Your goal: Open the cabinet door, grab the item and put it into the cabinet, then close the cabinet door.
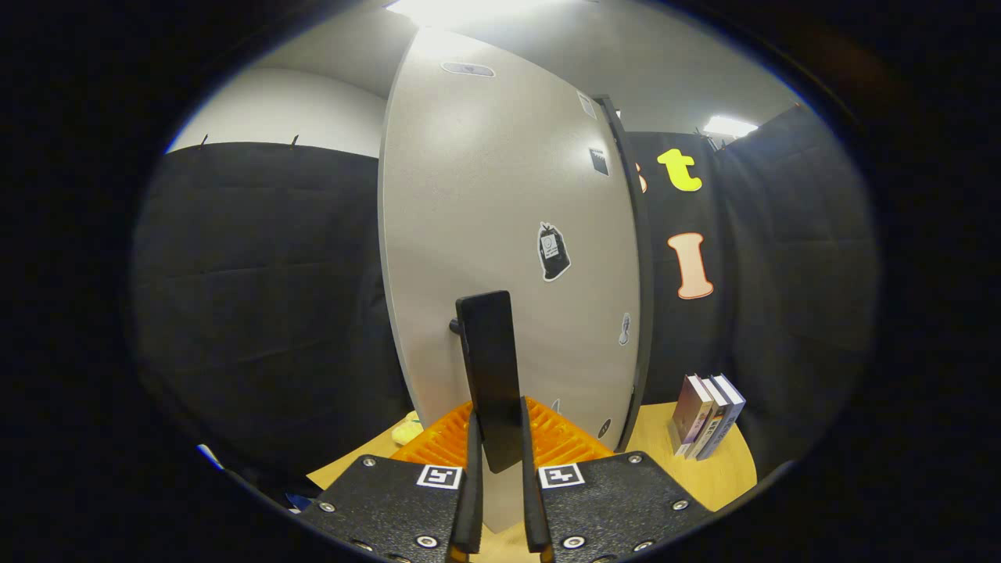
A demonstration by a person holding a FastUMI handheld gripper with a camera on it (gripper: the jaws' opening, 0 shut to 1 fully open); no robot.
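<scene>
Gripper is closed on the cabinet door handle, a flat dark vertical bar standing off the door on a short post. Both fingers pinch its lower end, one on each side, with almost no gap left.

The cabinet door is a tall pale panel with stickers on it. It looks swung partly out, its dark edge to the right of the handle (angle hard to judge through the fisheye).

Handling: the handle looks rigid and smooth, probably slick, so a low pinch could slide off if the pull goes off-axis. A grip nearer the post would be safer. The door itself should be light but swings on an arc, so follow the arc instead of pulling straight.

Pose: gripper level, pointing straight at the door face, fingers flanking the bar, low over the counter.

Books stand on the counter right of the door; likely the item to stow, can't confirm. Orange ribbed thing sits just beyond the fingers.
</scene>
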